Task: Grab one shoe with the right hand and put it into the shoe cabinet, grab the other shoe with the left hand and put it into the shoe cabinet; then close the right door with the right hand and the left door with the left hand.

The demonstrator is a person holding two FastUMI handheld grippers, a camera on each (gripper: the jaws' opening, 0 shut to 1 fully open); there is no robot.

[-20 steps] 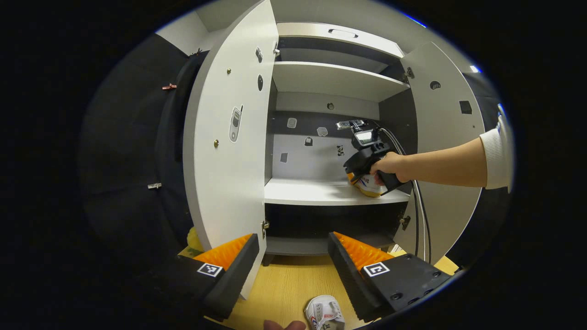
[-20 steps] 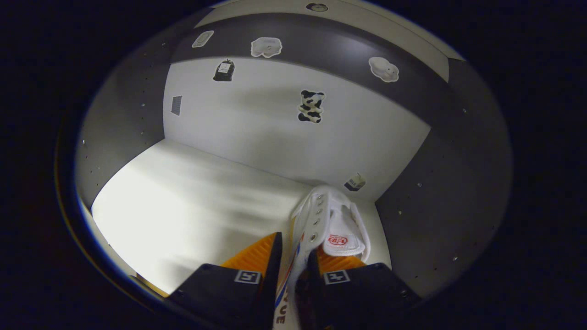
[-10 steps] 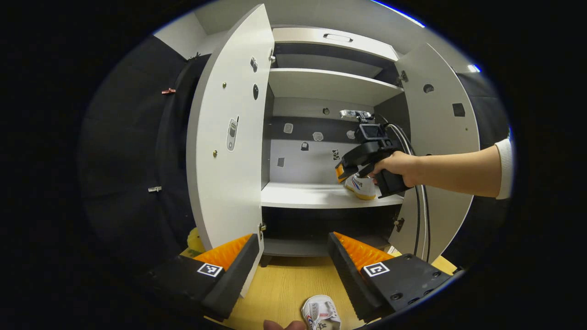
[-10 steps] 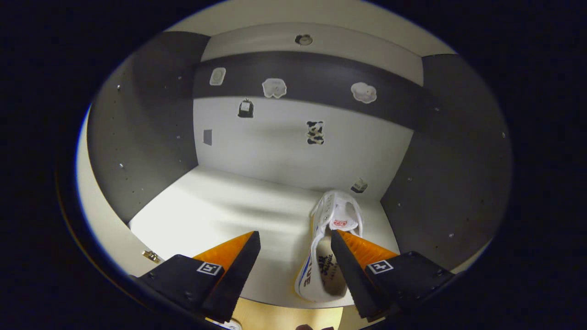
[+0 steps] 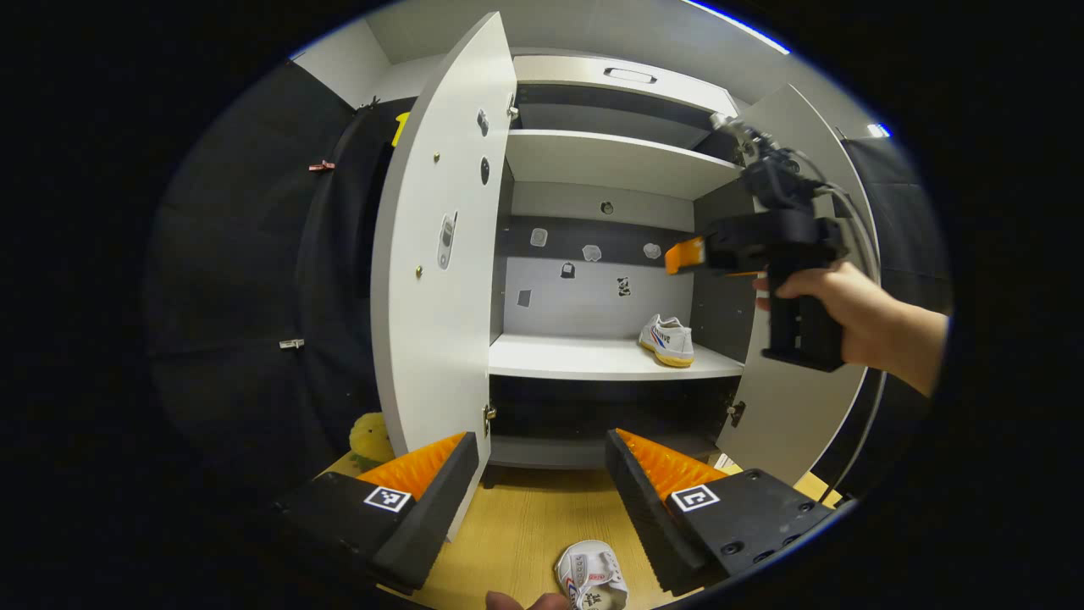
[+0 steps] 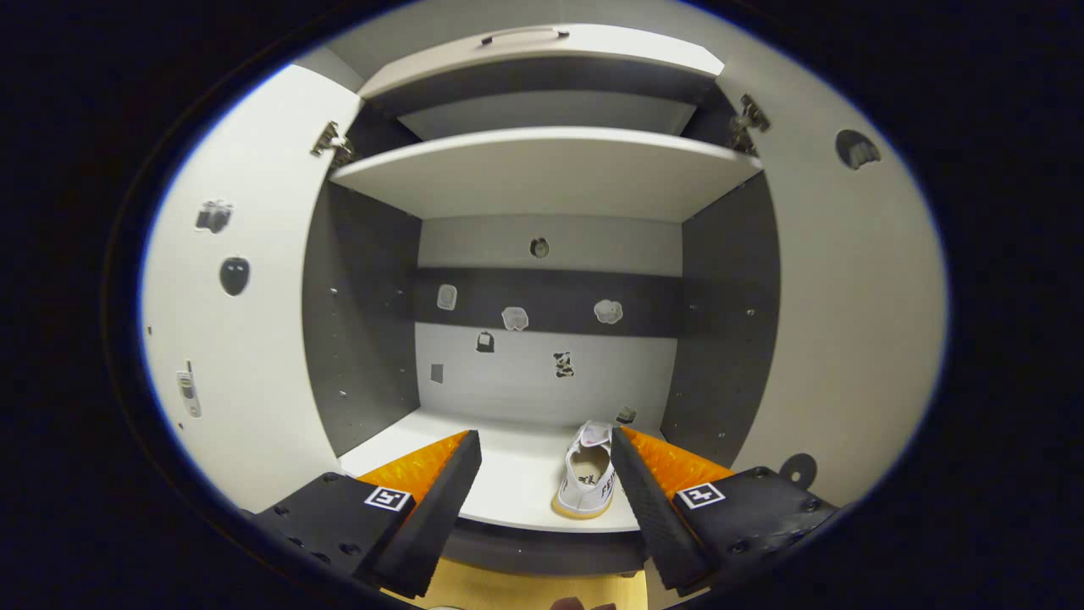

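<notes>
The shoe cabinet [image 5: 610,161] stands with both doors swung open. One shoe [image 5: 667,341] sits on the cabinet's middle shelf [image 5: 584,360], at its right end, close to the right side wall. The other shoe [image 5: 593,580] lies on the floor [image 5: 525,525] in front of the cabinet. The right gripper [image 5: 686,254] hangs outside the cabinet, before its right door [image 5: 788,424], above shelf level.

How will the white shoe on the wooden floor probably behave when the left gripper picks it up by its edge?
The shoe on the floor looks like soft canvas, so its upper will probably fold under the fingers. It seems small, so likely light. Held by one edge, it may hang tilted from the open left gripper.
</notes>
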